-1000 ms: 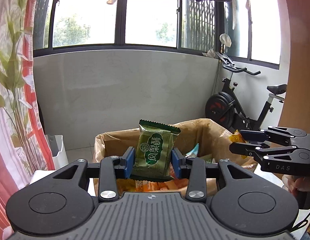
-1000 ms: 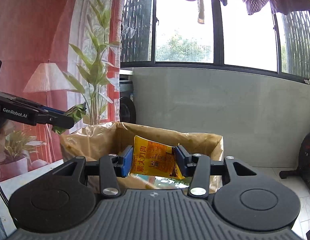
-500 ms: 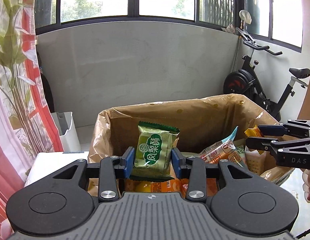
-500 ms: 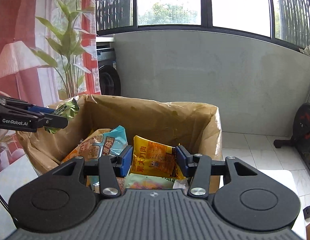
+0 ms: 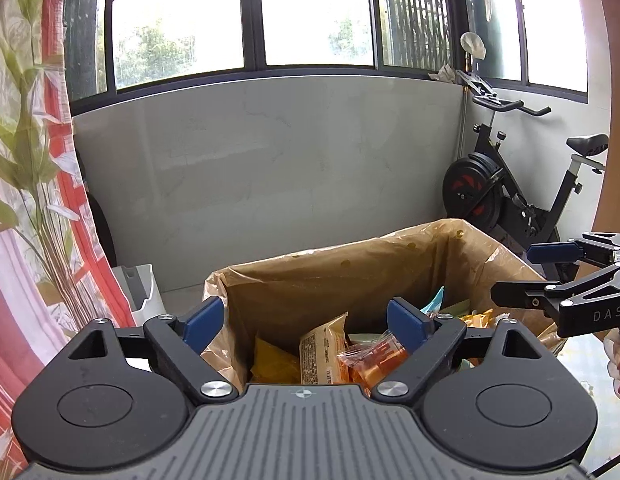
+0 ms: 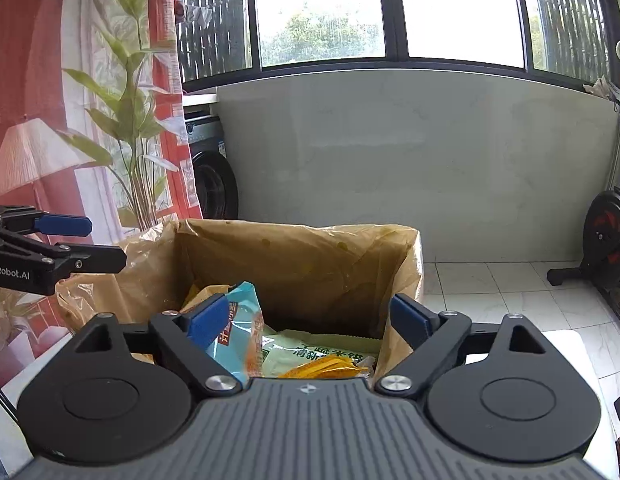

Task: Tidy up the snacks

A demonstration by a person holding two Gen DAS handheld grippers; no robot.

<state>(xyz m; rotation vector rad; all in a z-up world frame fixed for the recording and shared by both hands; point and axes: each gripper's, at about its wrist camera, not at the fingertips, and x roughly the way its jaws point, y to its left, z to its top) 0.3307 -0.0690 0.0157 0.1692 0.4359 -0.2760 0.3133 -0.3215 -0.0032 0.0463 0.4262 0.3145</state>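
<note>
A box lined with a brown bag holds several snack packets. My left gripper is open and empty above its near-left part, over an orange packet and a tan packet. My right gripper is open and empty above the box's near side, over a light blue packet, a pale green packet and a yellow packet. Each gripper shows in the other's view, the right one at the right edge, the left one at the left edge, both open.
An exercise bike stands behind the box on the right. A leaf-patterned red curtain hangs at the left. A washing machine and a small white bin stand by the grey wall. The box sits on a white table.
Both grippers have opened. The green packet has left the left gripper and the yellow packet has left the right gripper; both grippers tilted down over the box, then rose slightly.
</note>
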